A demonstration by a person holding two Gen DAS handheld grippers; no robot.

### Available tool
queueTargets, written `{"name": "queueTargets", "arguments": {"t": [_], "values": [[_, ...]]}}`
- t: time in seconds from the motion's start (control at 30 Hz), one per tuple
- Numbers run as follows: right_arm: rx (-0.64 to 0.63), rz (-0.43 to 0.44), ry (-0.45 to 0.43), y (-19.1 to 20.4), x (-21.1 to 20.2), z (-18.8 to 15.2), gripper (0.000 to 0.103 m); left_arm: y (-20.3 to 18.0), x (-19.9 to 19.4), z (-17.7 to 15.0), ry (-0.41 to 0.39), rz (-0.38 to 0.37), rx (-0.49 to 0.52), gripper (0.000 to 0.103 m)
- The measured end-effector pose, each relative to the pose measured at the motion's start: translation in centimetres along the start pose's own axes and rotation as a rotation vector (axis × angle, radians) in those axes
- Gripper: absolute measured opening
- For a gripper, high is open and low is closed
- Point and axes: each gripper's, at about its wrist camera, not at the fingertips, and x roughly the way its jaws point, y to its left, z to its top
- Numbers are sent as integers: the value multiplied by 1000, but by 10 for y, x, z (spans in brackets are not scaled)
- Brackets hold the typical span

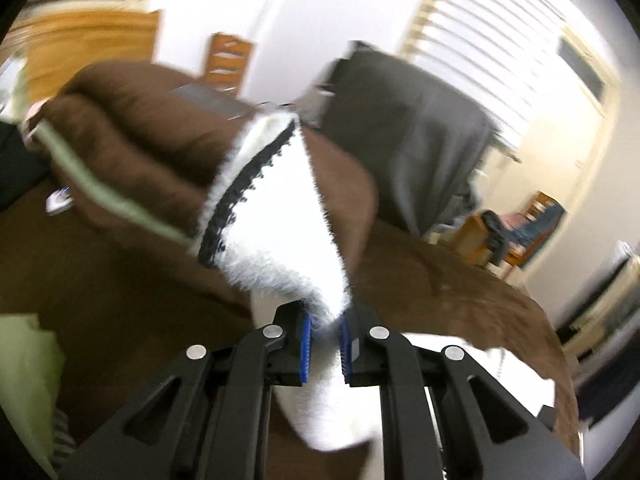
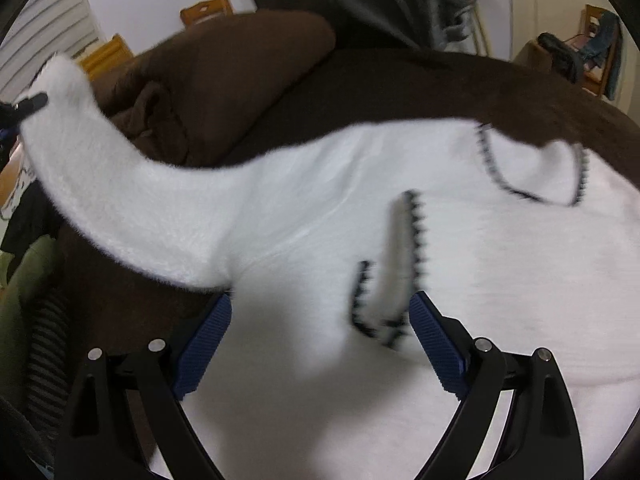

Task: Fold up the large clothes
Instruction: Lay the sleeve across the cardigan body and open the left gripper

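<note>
A white fuzzy garment with black trim lies spread on a brown blanket. One long part of it is lifted up to the far left, where the tip of my left gripper holds it. In the left wrist view my left gripper is shut on the white garment, which hangs lifted in front of it. My right gripper is open, low over the garment's body, with a black-trimmed flap between its fingers.
A brown pillow lies at the back of the bed. A grey cloth hangs behind it. Wooden chairs stand by the wall and window blinds. Green and striped fabric lies at the left.
</note>
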Motion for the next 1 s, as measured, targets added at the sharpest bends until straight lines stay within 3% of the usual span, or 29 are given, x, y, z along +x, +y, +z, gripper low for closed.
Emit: {"name": "queueTargets", "arguments": {"t": [0.13,0.27,0.43,0.6,0.8,1.0], "values": [[60,-23,-18,-35,-29,-7,89,-70,-5,6,14,-134,70,13],[115,-83,-38,-77,-60,-19,89,-146,-2,-10,45,-227,187,13],[188,-173,-46,-139,-98,-50,89,-238,20,-61,147,-338,345,13],[238,-240,-10,-188,-117,-78,89,-299,53,-137,271,-409,397,13],[268,-282,51,-237,-123,-116,89,-311,101,-225,430,-381,391,13],[237,-275,81,-250,-108,-133,89,-299,123,-280,543,-318,433,14]]}}
